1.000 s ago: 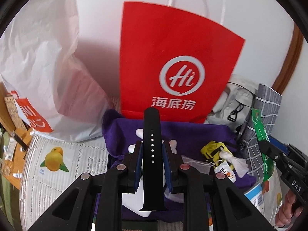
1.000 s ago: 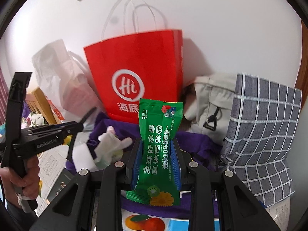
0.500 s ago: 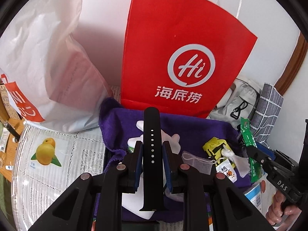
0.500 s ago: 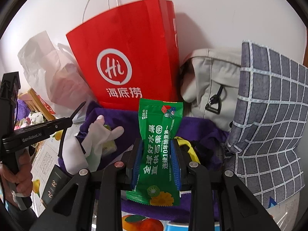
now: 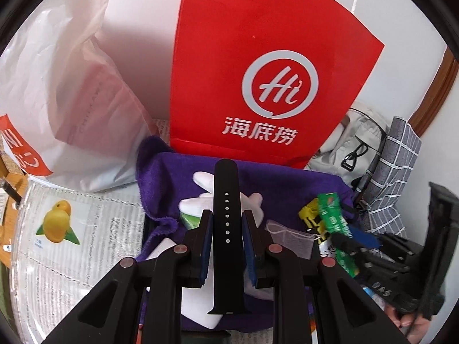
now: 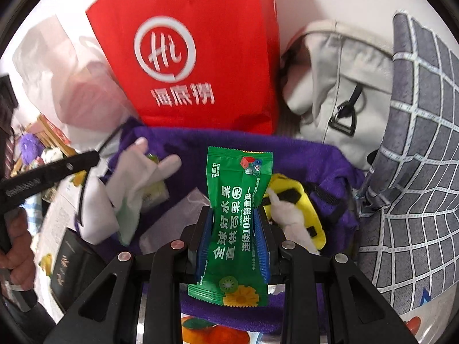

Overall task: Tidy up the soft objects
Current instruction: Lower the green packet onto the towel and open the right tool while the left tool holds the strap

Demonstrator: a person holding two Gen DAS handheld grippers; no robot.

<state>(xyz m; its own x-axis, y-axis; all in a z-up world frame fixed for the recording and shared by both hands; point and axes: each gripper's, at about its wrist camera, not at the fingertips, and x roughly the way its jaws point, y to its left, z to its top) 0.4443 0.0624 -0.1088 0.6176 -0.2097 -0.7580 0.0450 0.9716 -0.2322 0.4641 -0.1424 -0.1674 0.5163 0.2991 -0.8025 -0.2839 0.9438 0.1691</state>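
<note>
The left gripper [image 5: 227,229] clenches a black silicone watch strap [image 5: 226,223], its long axis pointing far toward the red paper bag [image 5: 258,66]. The right gripper [image 6: 233,238] grasps a green wipes packet [image 6: 235,223], nearer the grey canvas bag [image 6: 335,86] at far right.

The watch strap [image 5: 226,229] looks like matte black rubber, smooth. Green wet-wipe packet [image 6: 235,223] is shiny crinkly plastic film. Purple towel [image 5: 287,183] is fuzzy cloth, the red bag [image 5: 258,66] smooth matte paper, and the checked bag [image 6: 416,172] woven fabric.
</note>
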